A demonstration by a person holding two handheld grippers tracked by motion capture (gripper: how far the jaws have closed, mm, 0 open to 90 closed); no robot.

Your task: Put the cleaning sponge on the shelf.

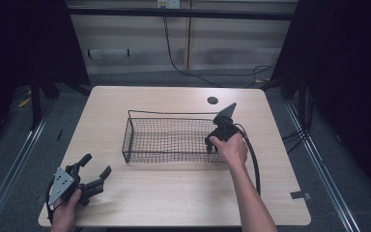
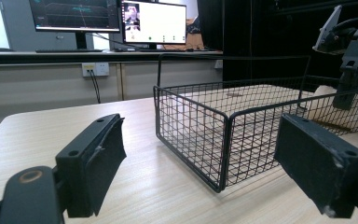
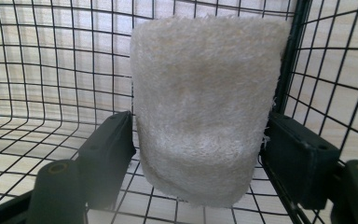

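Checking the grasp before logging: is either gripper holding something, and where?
The right gripper clamps the folded towel by its lower sides inside the wire basket; the left gripper holds nothing.

two monitors [image 2: 107, 18] glow on a far desk (wall socket [image 2: 95, 69] beneath), cables [image 1: 183, 63] trailing.
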